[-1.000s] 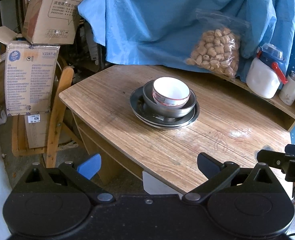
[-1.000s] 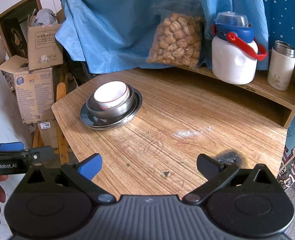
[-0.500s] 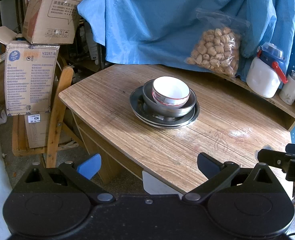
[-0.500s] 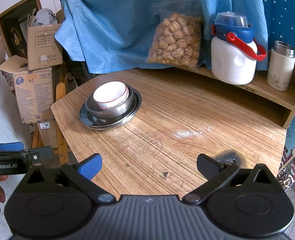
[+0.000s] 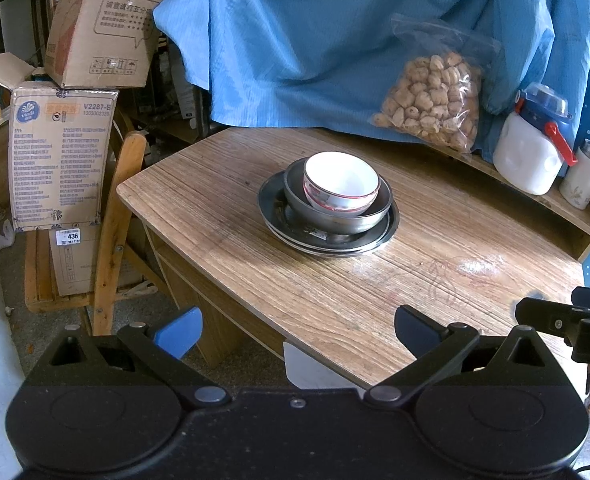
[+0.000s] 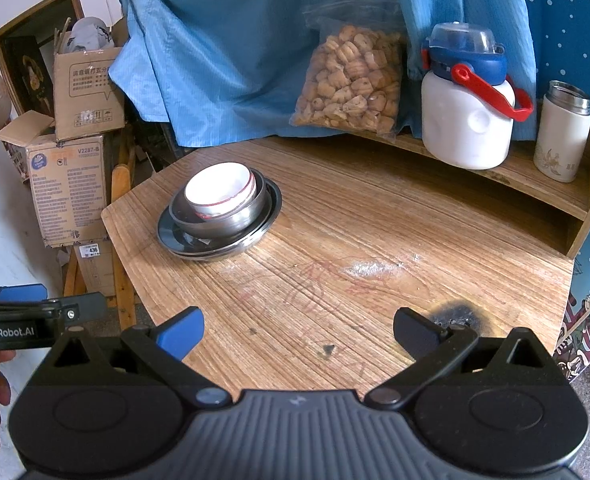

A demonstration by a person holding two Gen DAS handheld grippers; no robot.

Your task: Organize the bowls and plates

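With both my left gripper (image 5: 295, 330) and right gripper (image 6: 297, 330) spread wide and empty, the nested bowl (image 5: 341, 182) ahead could tip if I nudge its rim.

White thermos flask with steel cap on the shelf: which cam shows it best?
Right wrist: the white thermos flask with steel cap stands whole, its floral print visible. Left wrist shows it smaller, near the frame's edge.

surface: wooden table (image 6: 375, 240), grain worn, dark scorch near front-right | on it: metal plates (image 6: 219, 240) stacked left of centre, carrying the bowls | rear shelf (image 6: 515, 176): snack bag (image 6: 351, 76), white jug (image 6: 467, 120), white flask (image 6: 561, 140)
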